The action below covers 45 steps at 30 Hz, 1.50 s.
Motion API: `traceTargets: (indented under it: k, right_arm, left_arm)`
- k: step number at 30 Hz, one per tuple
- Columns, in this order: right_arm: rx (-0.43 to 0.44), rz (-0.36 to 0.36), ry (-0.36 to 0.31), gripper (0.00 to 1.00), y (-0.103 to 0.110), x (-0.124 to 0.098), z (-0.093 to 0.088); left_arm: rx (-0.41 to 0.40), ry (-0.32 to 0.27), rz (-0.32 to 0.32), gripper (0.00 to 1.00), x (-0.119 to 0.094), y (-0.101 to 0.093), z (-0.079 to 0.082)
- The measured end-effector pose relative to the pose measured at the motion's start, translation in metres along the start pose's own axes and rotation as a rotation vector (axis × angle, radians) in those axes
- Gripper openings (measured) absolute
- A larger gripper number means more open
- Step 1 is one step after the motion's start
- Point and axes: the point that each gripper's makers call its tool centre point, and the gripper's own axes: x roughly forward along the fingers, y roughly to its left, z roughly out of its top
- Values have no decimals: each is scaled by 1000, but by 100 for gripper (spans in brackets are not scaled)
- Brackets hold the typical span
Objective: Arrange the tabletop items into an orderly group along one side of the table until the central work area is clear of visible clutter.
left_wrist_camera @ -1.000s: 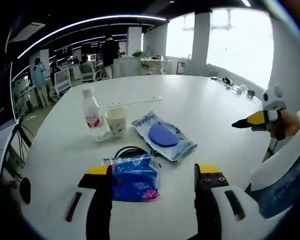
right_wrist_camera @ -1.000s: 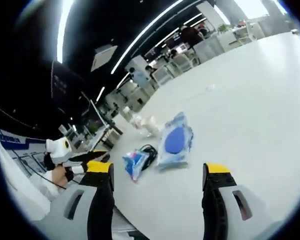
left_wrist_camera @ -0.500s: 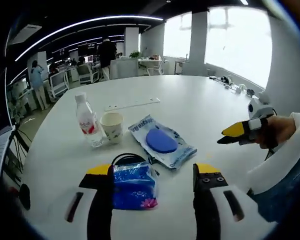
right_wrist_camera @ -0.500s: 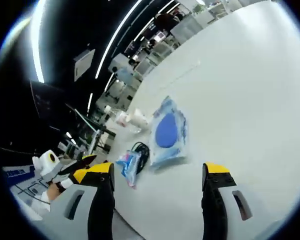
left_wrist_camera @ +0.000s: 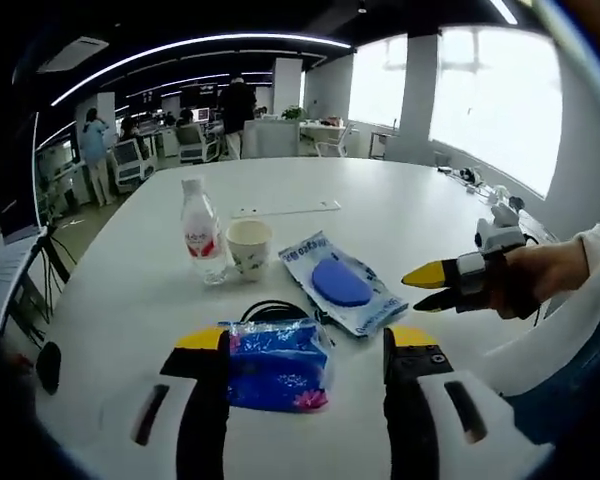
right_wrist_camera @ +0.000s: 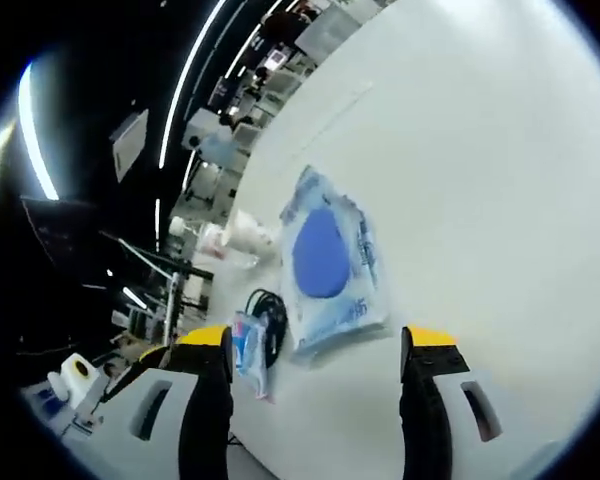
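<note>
A blue tissue pack (left_wrist_camera: 277,365) lies on the white table (left_wrist_camera: 400,210) between the wide-apart jaws of my left gripper (left_wrist_camera: 305,345), which is open. Behind it is a coiled black cable (left_wrist_camera: 273,309). Further back lies a wet-wipes pack with a blue lid (left_wrist_camera: 342,285), then a paper cup (left_wrist_camera: 248,247) and a water bottle (left_wrist_camera: 202,243). My right gripper (left_wrist_camera: 432,287), held by a hand, hovers just right of the wipes pack. In the right gripper view, my right gripper (right_wrist_camera: 317,345) is open and faces the wipes pack (right_wrist_camera: 325,260), the tissue pack (right_wrist_camera: 248,345) and the cable (right_wrist_camera: 268,315).
A flat white strip (left_wrist_camera: 285,209) lies on the table behind the cup. Small items (left_wrist_camera: 470,178) sit near the far right edge. Office desks, chairs and standing people (left_wrist_camera: 92,150) fill the room beyond. The table (right_wrist_camera: 500,150) is bare to the right of the wipes.
The right gripper has moved in toward the wipes pack, which now looks larger in the right gripper view. The left gripper's camera shifted slightly; the items lie where they were.
</note>
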Motion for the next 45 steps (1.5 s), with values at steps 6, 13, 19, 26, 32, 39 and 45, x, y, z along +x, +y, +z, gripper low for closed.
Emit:
traceTargets:
  k: [6, 13, 19, 26, 32, 39, 45]
  right_arm:
    - [5, -37, 6, 65, -3, 11, 3]
    - [-15, -72, 4, 61, -5, 17, 4]
    - [-52, -98, 7, 53, -9, 20, 2]
    - [-167, -168, 33, 44, -13, 24, -3]
    - [-263, -236, 57, 36, -21, 25, -3]
    - [-361, -297, 97, 29, -26, 26, -6]
    - [-385, -324, 116, 23, -31, 25, -6]
  left_arm:
    - [-58, -12, 27, 62, -3, 16, -5]
    - [-99, -33, 32, 61, -6, 20, -5]
    - [-130, -43, 27, 60, -3, 22, -8]
    - [-189, -61, 25, 59, 0, 24, -15]
    - [-263, -65, 33, 57, 1, 32, -30]
    - [-293, -55, 65, 56, 0, 52, -47]
    - [-314, -62, 84, 55, -2, 65, -53]
